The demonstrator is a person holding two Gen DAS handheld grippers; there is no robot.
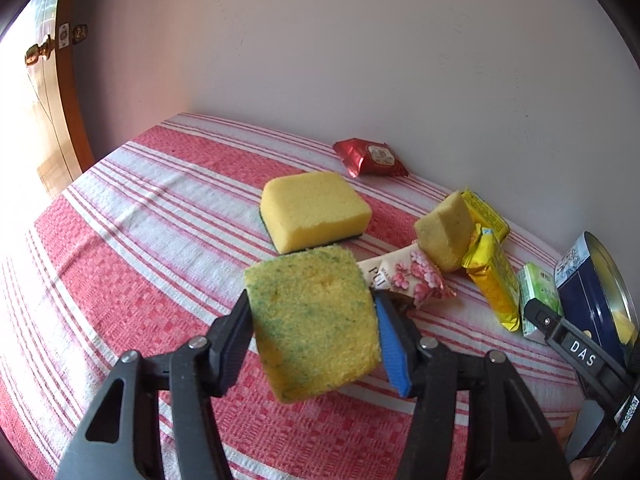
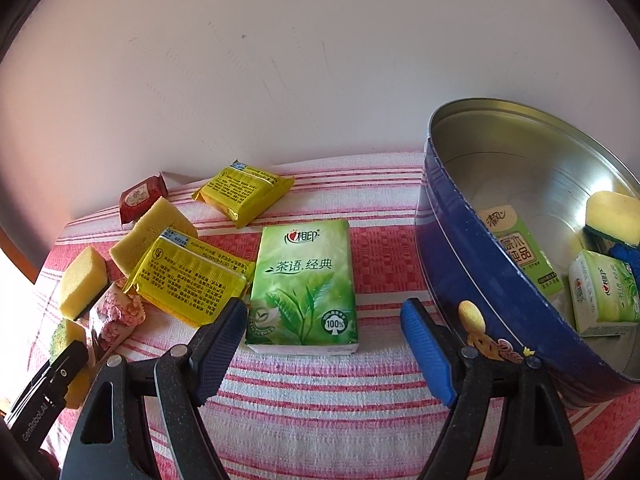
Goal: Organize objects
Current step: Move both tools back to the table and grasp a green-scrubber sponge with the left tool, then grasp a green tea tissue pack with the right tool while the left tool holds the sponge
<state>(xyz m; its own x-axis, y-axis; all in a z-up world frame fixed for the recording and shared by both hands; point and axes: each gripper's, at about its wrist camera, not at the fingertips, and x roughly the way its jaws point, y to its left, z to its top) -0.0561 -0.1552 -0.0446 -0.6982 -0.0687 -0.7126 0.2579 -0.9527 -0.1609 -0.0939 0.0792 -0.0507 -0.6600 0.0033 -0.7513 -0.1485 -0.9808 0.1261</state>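
Above the striped woven cloth (image 1: pixel 132 216), the left hand-held gripper (image 1: pixel 314 334) is clamped on a porous yellow sponge (image 1: pixel 314 322) flecked green. Right hand-held gripper (image 2: pixel 324 350), jaws apart, faces a glossy green tissue pack (image 2: pixel 304 286) lying beside the round blue tin (image 2: pixel 472 276).

blue tin (image 1: pixel 592 292) cut off, pink packet (image 1: pixel 404 280) half hidden

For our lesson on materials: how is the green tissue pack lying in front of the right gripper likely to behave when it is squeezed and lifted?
The green tissue pack looks like soft paper in film, so it probably dents under the right gripper and weighs little. Its glossy wrap may slide between the pads. It lies flat on the striped cloth, so it should not roll.
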